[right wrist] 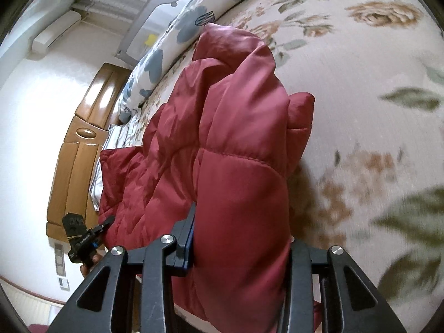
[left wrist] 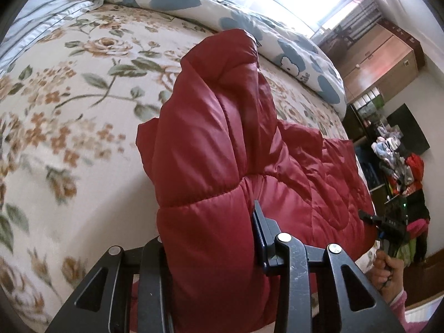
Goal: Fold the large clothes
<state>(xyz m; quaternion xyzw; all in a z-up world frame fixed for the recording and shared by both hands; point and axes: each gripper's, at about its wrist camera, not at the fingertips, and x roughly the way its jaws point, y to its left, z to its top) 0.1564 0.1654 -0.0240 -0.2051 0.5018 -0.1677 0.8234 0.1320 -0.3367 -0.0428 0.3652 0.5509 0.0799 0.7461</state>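
Red quilted puffer jacket (left wrist: 222, 144) front and centre, bunched up and lifted off the floral bedspread (left wrist: 69, 88), its puffy folds rising in a hump between both cameras. The left gripper (left wrist: 211, 252) has its jaws clamped on a thick padded edge of the jacket, fabric bulging out on both sides of the pads, jaws narrowed down to a tight pinch. Over on the other side, the right gripper (right wrist: 238, 244) does the same: jaws squeezed on a fat quilted panel, red fabric filling the gap completely. In the left wrist view the right gripper shows at the far edge, with the person's hand (left wrist: 388, 269) wrapped round its handle and a pink sleeve cuff (left wrist: 399, 299) below. The rest of the jacket trails down onto the bed. Beyond it lies a blue-and-white patterned duvet (left wrist: 277, 33) along the far side, and a wooden headboard (right wrist: 80, 144) stands against the white wall.
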